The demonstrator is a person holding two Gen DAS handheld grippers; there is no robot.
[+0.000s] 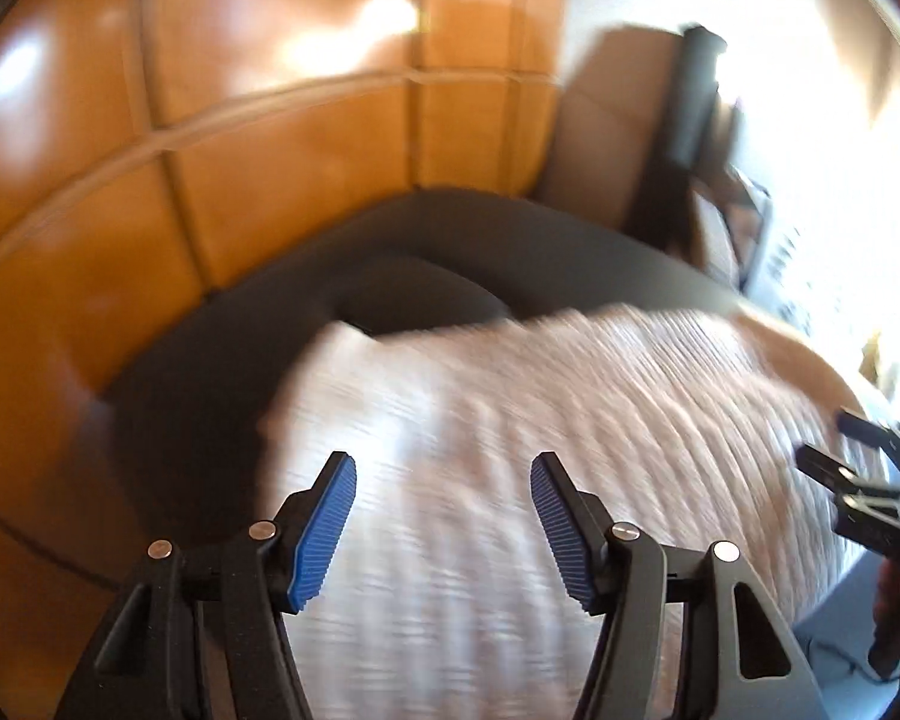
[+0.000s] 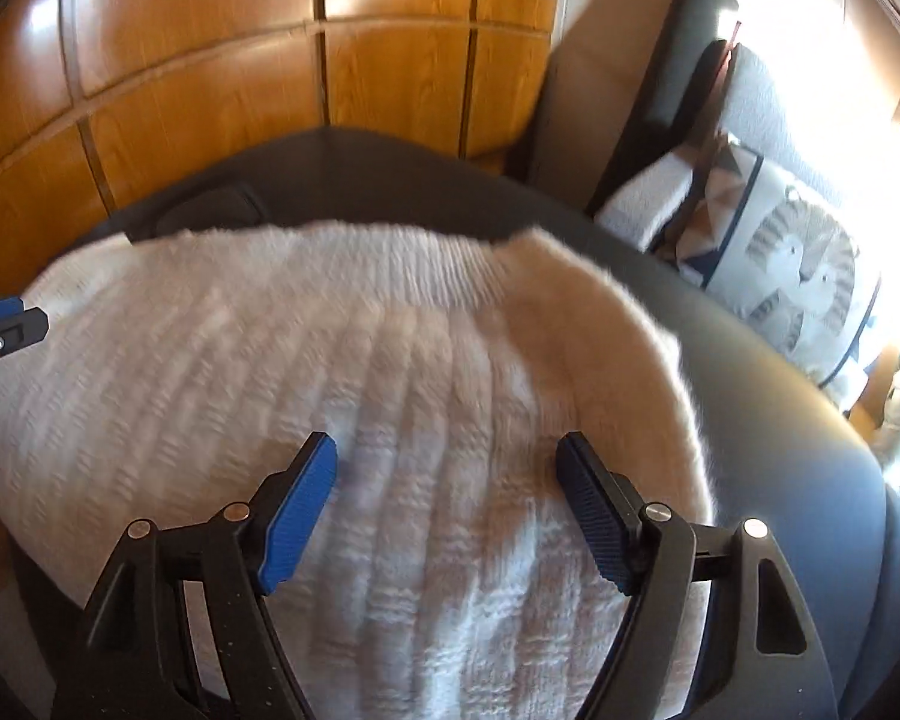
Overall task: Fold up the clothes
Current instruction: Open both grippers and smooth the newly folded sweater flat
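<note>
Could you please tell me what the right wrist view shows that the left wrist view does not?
Only the right wrist view shows the patterned cushion clearly, plus the sweater's ribbed edge. Only the left wrist view shows the right gripper at its right edge, jaws apart, and the left gripper close up. Both share the white knit sweater spread on the dark surface, the wooden panels behind, and open, empty jaws.
</note>
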